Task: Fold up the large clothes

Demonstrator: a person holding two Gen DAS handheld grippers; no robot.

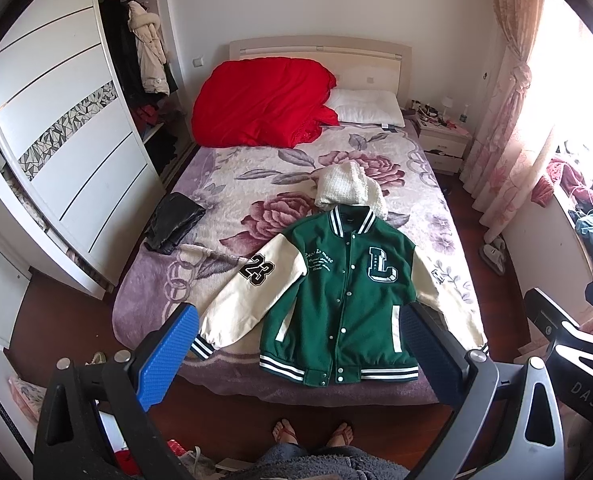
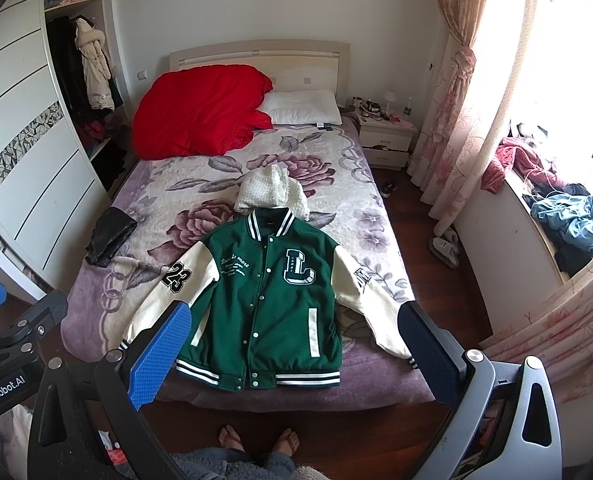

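Your left gripper hangs above the near bed edge, jaws wide apart, holding nothing. The green varsity jacket lies flat, face up, on the near part of the floral bed, long axis near-to-far, collar far, hem near, 2 cream sleeves splayed outward. Your right gripper is likewise spread, empty.
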